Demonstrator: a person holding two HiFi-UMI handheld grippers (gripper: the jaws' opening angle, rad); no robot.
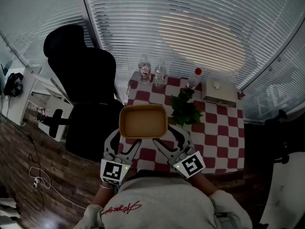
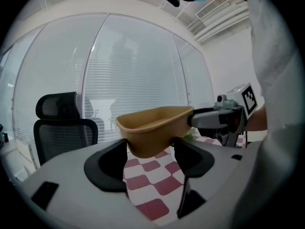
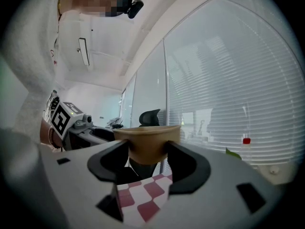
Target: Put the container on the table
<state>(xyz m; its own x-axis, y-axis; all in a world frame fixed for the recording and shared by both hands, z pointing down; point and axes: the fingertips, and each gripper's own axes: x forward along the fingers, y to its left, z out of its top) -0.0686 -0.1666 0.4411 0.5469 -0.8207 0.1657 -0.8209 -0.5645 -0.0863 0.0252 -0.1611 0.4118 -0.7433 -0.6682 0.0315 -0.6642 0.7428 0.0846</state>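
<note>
1. The table (image 1: 224, 142), under a red-and-white checked cloth, stands against the window blinds.
2. A black office chair (image 1: 88, 80) stands just beside the table's left edge.
3. The tan, open, empty container (image 1: 143, 120) is held in the air over the table's near left corner. The gripper views show the checked cloth below its base, so it is not resting on the table.
4. The left gripper (image 1: 125, 144) is clamped on the container's near left corner, with the tub's wall pressed between both black jaws.
5. The right gripper (image 1: 169, 140) grasps the container's near right corner in the same way, its jaws closed against the tub's sides.
6. A pale flat box (image 1: 218, 92) lies at the far right corner, with something small and white on top.
7. A green leafy plant (image 1: 185, 109) stands near the middle, just beyond the container.
8. Two clear bottles (image 1: 144, 68) stand at the far left corner.
9. A red-capped bottle (image 1: 193, 80) stands at the far edge, between the clear bottles and the box.
</note>
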